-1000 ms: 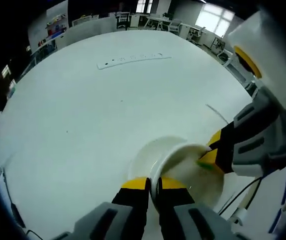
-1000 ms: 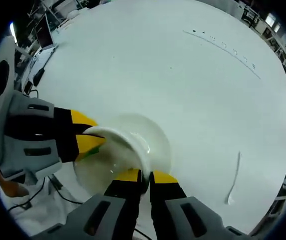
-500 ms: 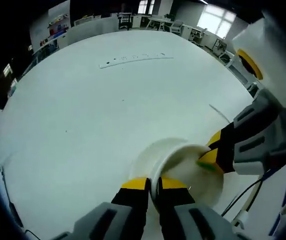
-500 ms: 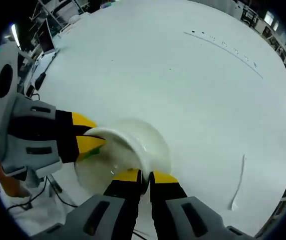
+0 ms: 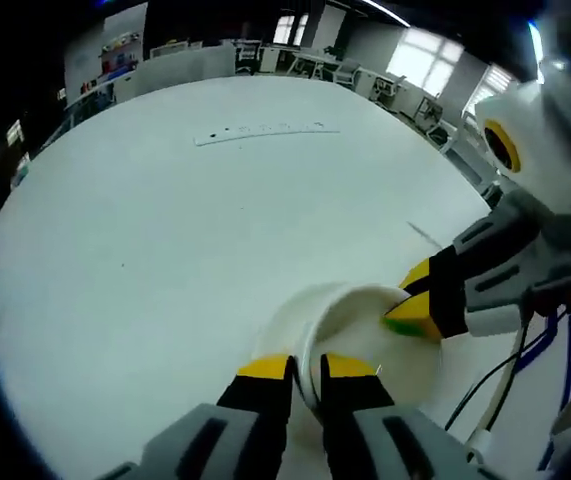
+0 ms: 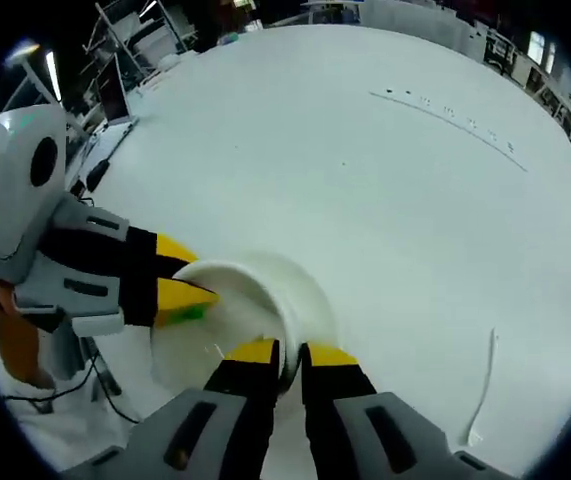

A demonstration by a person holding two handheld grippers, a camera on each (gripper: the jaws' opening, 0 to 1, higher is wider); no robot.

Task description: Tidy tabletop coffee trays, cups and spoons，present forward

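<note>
You have both grippers, left (image 5: 305, 368) and right (image 6: 287, 355), still pinched shut on opposite rims of the cup (image 5: 370, 335), now raised slightly off the table (image 5: 165, 230), so it's ready to carry forward.

close facing views, shared cup (image 5: 370, 335)

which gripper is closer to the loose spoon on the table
Right. The spoon lies on the table off to the right gripper side, while the left gripper pinches the cup rim on the far side.
</note>
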